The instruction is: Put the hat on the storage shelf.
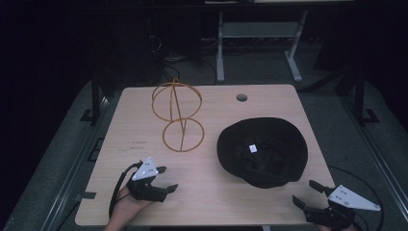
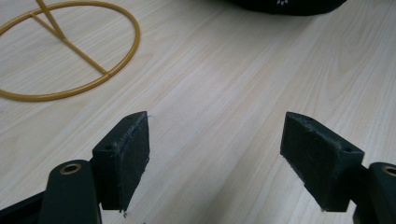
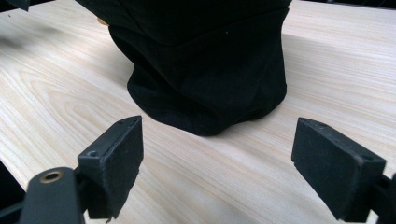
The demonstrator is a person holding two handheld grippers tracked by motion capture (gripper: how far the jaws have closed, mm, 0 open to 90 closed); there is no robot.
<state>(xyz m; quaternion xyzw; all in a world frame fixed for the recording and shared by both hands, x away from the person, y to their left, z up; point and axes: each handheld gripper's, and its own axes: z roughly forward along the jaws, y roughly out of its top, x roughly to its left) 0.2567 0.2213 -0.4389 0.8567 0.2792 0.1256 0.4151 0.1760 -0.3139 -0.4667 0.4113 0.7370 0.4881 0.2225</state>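
Near the worktop's (image 1: pixel 144 202) front left corner: left gripper (image 1: pixel 164 179), jaws spread wide, nothing between them, bare wood below. At the front right corner: right gripper (image 1: pixel 307 192), jaws likewise spread, empty, aimed at the black hat (image 1: pixel 262 151). Right half of the worktop: that hat, lying crown down, white label showing inside. Left of centre, toward the back edge: yellow wire stand (image 1: pixel 177 115), upright, well apart from both grippers.
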